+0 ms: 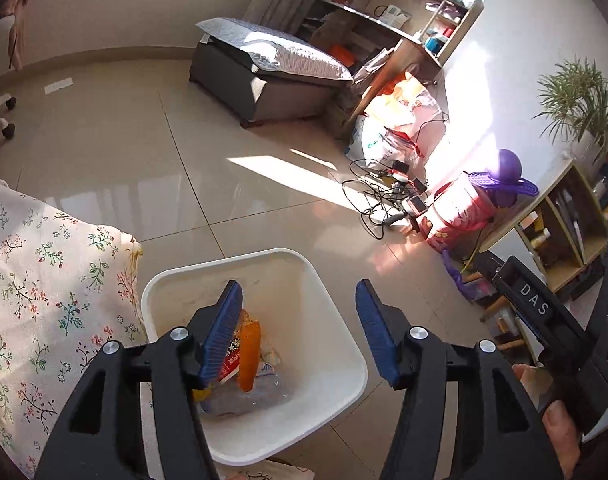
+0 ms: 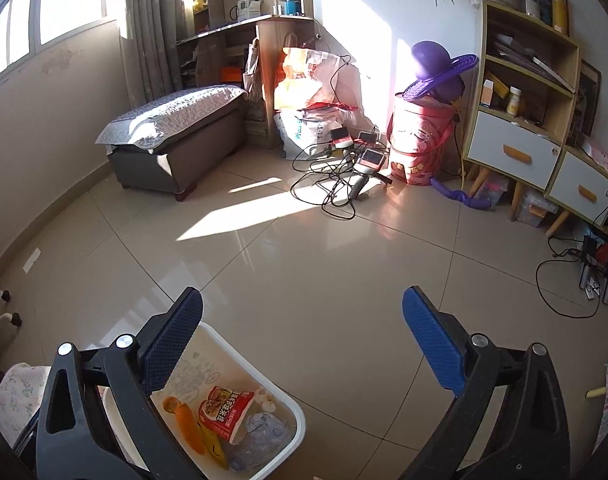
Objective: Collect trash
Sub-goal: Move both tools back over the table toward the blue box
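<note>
A white trash bin (image 1: 224,260) stands on the tiled floor. Inside it lie an orange piece (image 1: 250,356), a red snack packet (image 1: 232,364) and a crumpled clear bottle (image 1: 248,396). My left gripper (image 1: 299,292) hangs right over the bin, open, with nothing pressed between its blue pads. The right wrist view has the bin (image 2: 300,416) at the lower left, holding the packet (image 2: 224,412), the orange piece (image 2: 188,424) and the bottle (image 2: 260,432). My right gripper (image 2: 303,300) is open and empty over bare floor, to the right of the bin.
A floral cloth (image 1: 44,300) drapes left of the bin. Further off stand a grey ottoman (image 1: 272,76), tangled cables with devices (image 1: 392,196), a red bucket (image 1: 460,212) under a purple hat, and a wooden cabinet (image 2: 520,120). A hand (image 1: 560,428) grips the right tool's handle.
</note>
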`<state>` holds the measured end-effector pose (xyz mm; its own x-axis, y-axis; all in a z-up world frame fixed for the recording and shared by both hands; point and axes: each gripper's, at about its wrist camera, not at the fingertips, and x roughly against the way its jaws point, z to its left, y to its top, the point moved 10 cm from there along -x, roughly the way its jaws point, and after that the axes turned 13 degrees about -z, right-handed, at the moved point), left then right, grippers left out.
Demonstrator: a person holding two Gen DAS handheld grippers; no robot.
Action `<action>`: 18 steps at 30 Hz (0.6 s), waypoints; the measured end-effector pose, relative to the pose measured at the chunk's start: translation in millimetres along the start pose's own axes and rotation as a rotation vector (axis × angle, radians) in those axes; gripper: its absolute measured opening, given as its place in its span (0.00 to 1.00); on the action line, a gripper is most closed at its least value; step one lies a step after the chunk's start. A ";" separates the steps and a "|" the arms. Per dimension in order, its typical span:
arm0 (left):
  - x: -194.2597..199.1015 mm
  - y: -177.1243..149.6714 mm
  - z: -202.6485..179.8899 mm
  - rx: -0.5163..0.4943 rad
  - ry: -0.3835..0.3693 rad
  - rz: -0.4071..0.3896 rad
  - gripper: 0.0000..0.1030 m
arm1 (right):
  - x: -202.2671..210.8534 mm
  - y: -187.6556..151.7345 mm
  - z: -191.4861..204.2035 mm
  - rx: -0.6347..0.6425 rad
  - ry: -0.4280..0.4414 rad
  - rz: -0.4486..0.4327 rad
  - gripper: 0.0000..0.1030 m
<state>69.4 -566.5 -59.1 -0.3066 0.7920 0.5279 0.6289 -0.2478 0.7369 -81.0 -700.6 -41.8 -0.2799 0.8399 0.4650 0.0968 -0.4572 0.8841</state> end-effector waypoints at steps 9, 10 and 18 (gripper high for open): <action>33.2 20.3 32.8 -0.065 0.203 -0.101 0.76 | 15.0 0.7 22.0 0.057 0.029 -0.039 0.93; 38.9 23.4 38.9 -0.071 0.233 -0.119 0.79 | 18.1 -1.2 28.8 0.076 0.039 -0.044 0.93; 91.9 38.9 95.8 -0.102 0.485 -0.211 0.87 | 51.1 -28.0 98.7 0.207 0.175 -0.048 0.93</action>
<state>134.1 -450.0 -22.3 -0.7286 0.4879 0.4808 0.4532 -0.1830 0.8725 -3.8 -616.0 -38.2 -0.4480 0.7877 0.4230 0.2675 -0.3334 0.9041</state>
